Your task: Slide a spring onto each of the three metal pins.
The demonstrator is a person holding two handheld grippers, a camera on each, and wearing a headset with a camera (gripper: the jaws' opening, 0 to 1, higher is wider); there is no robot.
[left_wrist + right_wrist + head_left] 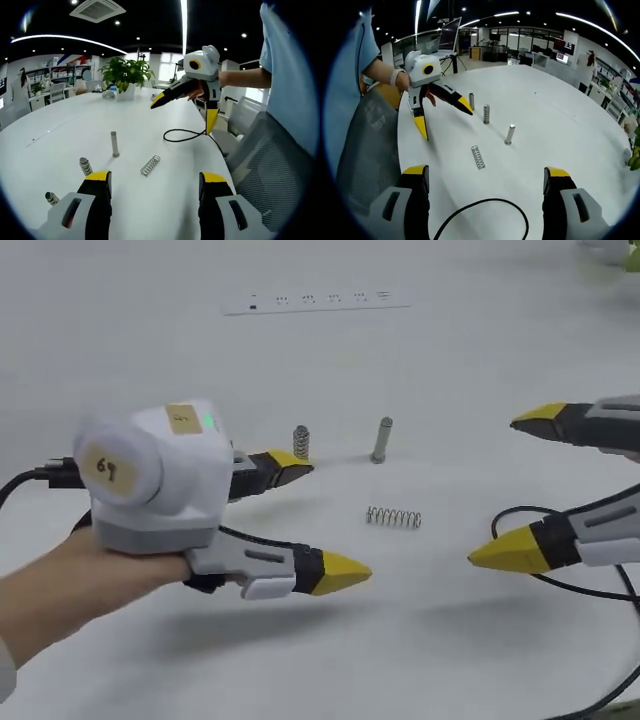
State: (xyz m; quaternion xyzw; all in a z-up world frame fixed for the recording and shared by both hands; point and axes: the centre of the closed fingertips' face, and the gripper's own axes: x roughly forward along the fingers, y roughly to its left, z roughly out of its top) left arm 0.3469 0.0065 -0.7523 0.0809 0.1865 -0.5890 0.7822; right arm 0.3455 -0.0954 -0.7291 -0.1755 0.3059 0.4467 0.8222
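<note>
A bare metal pin (382,440) stands upright on the white table (300,640). Left of it is a pin wearing a spring (301,442). One loose spring (393,517) lies flat in front of the bare pin. The left gripper view has the bare pin (114,144), two sprung pins (85,165) (51,198) and the loose spring (150,165). My left gripper (320,522) hovers open to the left of the loose spring, holding nothing. On the other side my right gripper (500,490) is open too, with nothing between its jaws. The right gripper view shows the loose spring (478,156) ahead.
A white power strip (318,302) lies at the table's far side. A black cable (520,540) loops on the table under the right gripper. A potted plant (125,75) stands at the far end, and a mesh chair (270,160) is beside the table edge.
</note>
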